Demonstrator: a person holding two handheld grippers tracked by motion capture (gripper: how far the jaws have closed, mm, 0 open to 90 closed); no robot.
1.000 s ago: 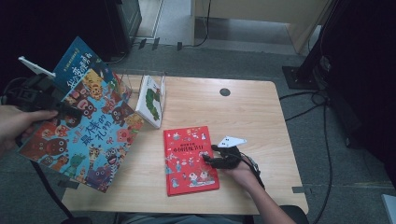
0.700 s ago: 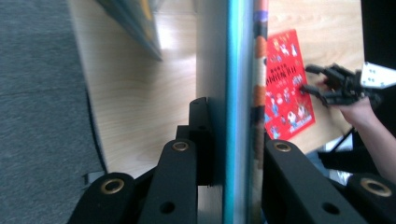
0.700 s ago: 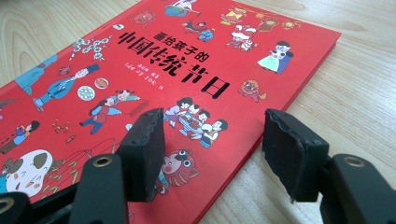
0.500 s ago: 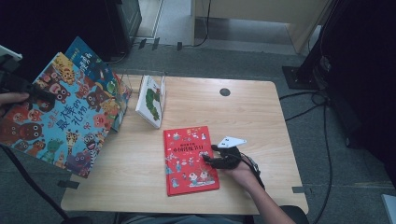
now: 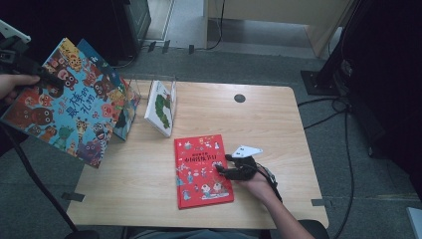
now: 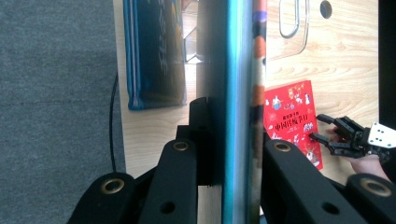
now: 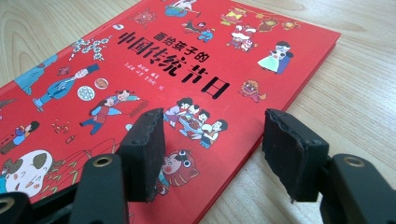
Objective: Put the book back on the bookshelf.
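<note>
My left gripper (image 5: 50, 78) is shut on a large picture book with colourful monsters (image 5: 67, 107), held in the air off the table's left edge. In the left gripper view this monster book (image 6: 239, 93) stands edge-on between the jaws. A red picture book (image 5: 203, 169) lies flat on the wooden table (image 5: 283, 124). My right gripper (image 5: 225, 167) rests at its right edge, open. In the right gripper view one pad (image 7: 144, 151) hovers over the red book (image 7: 154, 70) and the other over bare wood; the right gripper (image 7: 212, 147) holds nothing.
A blue book (image 5: 128, 102) leans at the table's left edge, behind the held one. A white book with a green caterpillar (image 5: 160, 107) leans in a clear stand (image 5: 171, 84). A dark round hole (image 5: 240, 98) marks the far side. Cables run on the floor at right.
My left gripper has carried the monster book up and further left, away from the table. The right gripper and the red book have stayed put.
</note>
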